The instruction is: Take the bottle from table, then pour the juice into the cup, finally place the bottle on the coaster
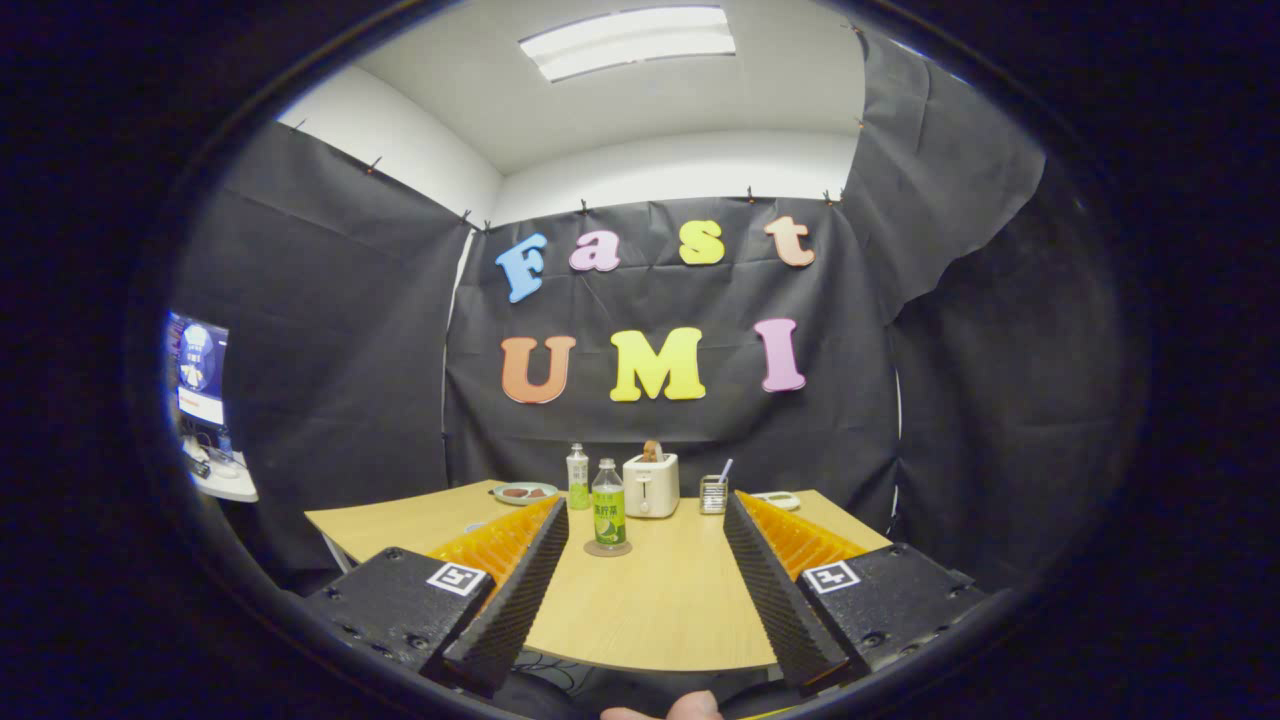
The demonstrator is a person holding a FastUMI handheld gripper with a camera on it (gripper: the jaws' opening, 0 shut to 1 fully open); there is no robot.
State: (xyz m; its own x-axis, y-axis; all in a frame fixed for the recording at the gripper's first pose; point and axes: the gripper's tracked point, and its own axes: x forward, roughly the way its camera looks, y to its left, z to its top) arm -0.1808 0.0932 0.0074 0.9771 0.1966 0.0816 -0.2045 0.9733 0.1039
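A clear bottle with a green label and green juice [608, 515] stands upright on a round coaster [608, 549] on the wooden table [660, 600]. It sits beyond my fingers, nearer the left one. My gripper [646, 505] is open and wide apart, holding nothing, back at the table's near edge. A small cup [713, 494] with a stick poking out of it stands further back, just ahead of the right fingertip. A second, paler bottle [578, 478] stands behind the first one.
A white toaster [651, 485] with bread in it stands at the back middle. A plate [526, 492] lies at the back left, and a small white flat object [775, 498] at the back right. A monitor [198, 370] sits on a side desk off to the left.
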